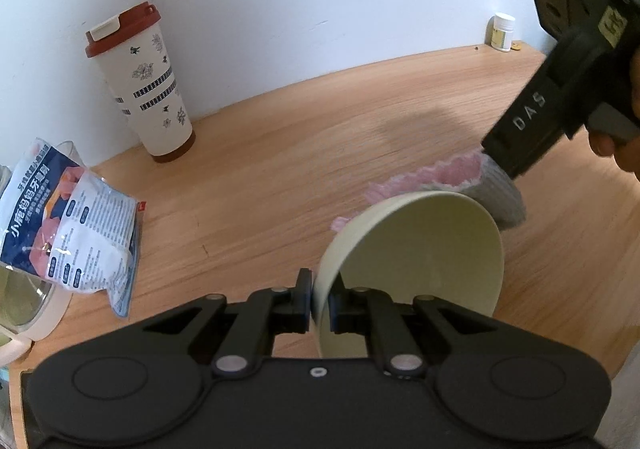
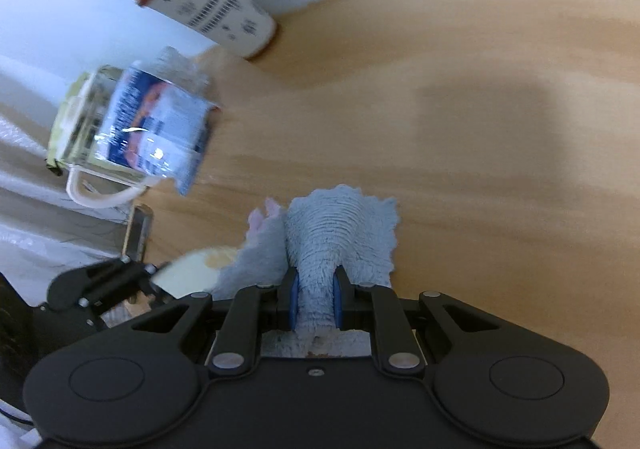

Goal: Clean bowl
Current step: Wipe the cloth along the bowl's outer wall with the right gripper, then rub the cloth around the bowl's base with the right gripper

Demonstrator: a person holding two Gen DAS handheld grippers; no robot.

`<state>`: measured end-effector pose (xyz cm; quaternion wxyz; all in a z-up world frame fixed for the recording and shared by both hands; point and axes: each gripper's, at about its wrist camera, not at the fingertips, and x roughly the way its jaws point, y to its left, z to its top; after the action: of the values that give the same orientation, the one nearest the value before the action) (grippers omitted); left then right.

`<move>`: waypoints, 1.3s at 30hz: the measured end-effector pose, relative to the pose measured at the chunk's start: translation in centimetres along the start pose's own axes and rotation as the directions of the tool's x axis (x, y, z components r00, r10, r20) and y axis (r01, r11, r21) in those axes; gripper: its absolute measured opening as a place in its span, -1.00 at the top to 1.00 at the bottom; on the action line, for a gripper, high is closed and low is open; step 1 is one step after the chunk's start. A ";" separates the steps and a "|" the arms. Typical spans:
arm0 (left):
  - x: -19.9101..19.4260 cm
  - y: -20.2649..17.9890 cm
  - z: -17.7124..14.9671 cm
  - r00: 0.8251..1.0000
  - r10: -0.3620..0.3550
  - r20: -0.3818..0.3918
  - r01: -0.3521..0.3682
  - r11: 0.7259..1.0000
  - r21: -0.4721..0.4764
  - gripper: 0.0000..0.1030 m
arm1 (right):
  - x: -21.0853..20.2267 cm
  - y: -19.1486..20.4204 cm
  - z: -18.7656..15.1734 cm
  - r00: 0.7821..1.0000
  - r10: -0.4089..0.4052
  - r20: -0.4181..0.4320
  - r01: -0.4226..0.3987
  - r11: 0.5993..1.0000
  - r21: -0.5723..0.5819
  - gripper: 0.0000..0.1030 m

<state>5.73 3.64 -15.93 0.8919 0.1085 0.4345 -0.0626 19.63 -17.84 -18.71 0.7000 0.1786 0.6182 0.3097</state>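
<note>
The bowl (image 1: 420,249) is tilted on its side above the table (image 1: 260,169), its rim pinched by the closed left gripper (image 1: 320,303), while the right gripper (image 2: 316,303) clamps a grey-pink cloth (image 2: 340,233) just behind it, near a tumbler (image 1: 146,85).

Open desk: bare light wooden desk (image 1: 280,169) lies wide between the wall and the tilted pale green bowl (image 1: 420,249)
Left edge: white tumbler with red-brown lid (image 1: 140,81), blue-and-white printed packet (image 1: 76,225) against a glass mug (image 2: 80,129)
Far right corner: small white pill bottle (image 1: 502,31)
</note>
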 end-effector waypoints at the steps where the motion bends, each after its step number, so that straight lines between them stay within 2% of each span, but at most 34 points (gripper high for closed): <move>1: 0.0 0.2 0.0 1.000 -0.005 -0.006 0.005 1.000 -0.013 0.86 | -0.1 -0.1 0.0 1.000 0.006 0.004 -0.006 1.000 0.022 0.64; 5: 0.1 0.4 -0.2 1.000 -0.008 -0.016 0.007 1.000 -0.024 0.86 | -0.3 1.5 1.4 0.998 0.042 0.038 -0.043 0.999 0.022 0.64; 9: 0.1 0.7 -0.2 1.000 -0.010 -0.027 0.009 0.999 -0.051 0.86 | -0.1 4.9 2.9 0.994 0.097 0.047 -0.095 0.994 -0.056 0.64; 13: 0.2 1.1 -0.3 0.999 -0.012 -0.041 0.009 0.997 -0.075 0.84 | 1.2 7.6 3.1 0.998 0.059 0.016 -0.056 0.985 -0.161 0.64; 20: 0.1 1.2 -0.5 0.999 -0.015 -0.046 0.011 0.996 -0.086 0.82 | 0.5 6.4 2.5 0.999 0.025 0.032 -0.019 0.985 -0.170 0.63; 23: 0.1 1.4 -0.5 0.998 -0.020 -0.053 0.015 0.995 -0.096 0.81 | -0.1 4.3 1.7 0.999 -0.032 0.026 0.034 0.993 -0.115 0.63; 28: 0.2 1.6 -0.7 0.997 -0.023 -0.070 0.015 0.995 -0.101 0.80 | 0.6 2.0 -0.1 0.998 -0.061 -0.024 0.060 0.998 -0.019 0.63; 34: 0.4 1.8 -1.0 0.995 -0.035 -0.091 0.025 0.993 -0.111 0.79 | 0.8 2.8 0.5 0.997 -0.072 -0.008 0.072 0.997 0.006 0.63; 39: 0.4 1.9 -1.2 0.994 -0.041 -0.097 0.029 0.993 -0.114 0.78 | 0.4 5.4 2.0 0.998 -0.033 0.047 0.035 0.998 -0.048 0.63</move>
<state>5.47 5.72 -16.65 0.8727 0.0534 0.4829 -0.0483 20.49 -13.32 -15.23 0.7233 0.1581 0.5972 0.3085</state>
